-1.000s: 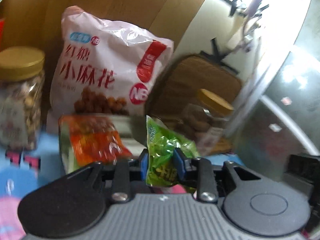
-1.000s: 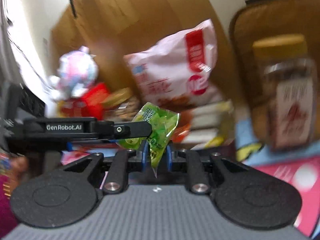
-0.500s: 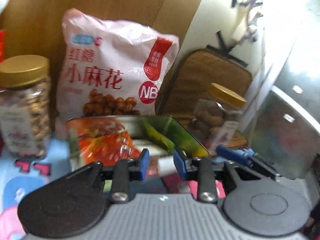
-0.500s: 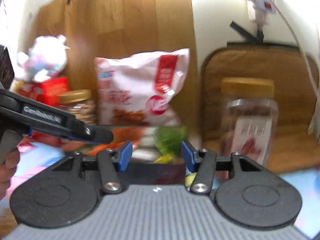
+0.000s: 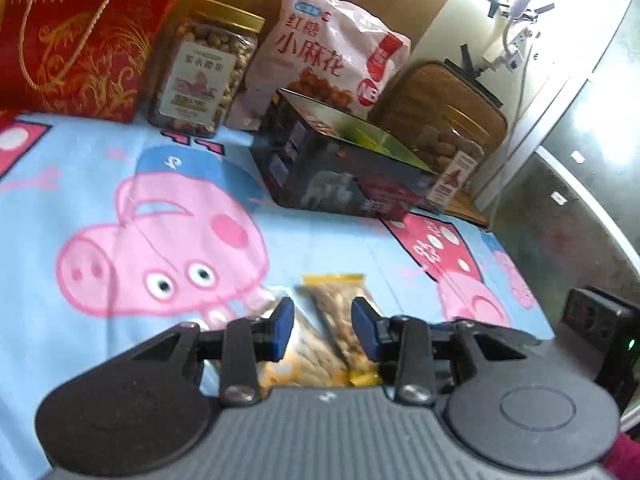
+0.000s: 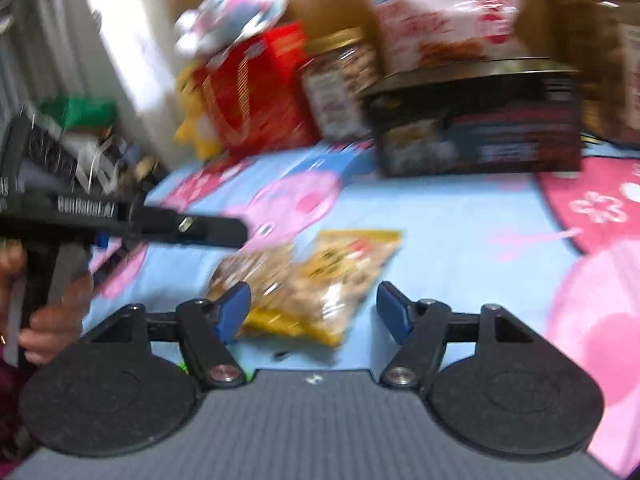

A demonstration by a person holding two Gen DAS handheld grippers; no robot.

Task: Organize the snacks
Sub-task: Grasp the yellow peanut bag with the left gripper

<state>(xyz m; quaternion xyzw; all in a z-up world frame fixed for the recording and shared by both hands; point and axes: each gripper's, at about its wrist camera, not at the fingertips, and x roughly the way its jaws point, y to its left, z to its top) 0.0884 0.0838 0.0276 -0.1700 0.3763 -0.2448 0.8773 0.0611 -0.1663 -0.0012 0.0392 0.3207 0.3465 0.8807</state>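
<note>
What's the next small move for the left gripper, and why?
Probably ease the left gripper down over the yellow-edged snack packets and close. Its jaws have just been opening and stand apart, nothing pinched; the packets lie on the cartoon cloth, outside the dark box.

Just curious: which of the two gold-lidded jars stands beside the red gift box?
The clear plastic nut jar, between red gift box and pink bag; the other stands behind the dark tin.

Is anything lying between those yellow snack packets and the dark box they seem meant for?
Nothing visible does. Between the yellow snack packets and the dark box lies only bare cartoon cloth. The jars and bags stand behind or beside the box.
</note>
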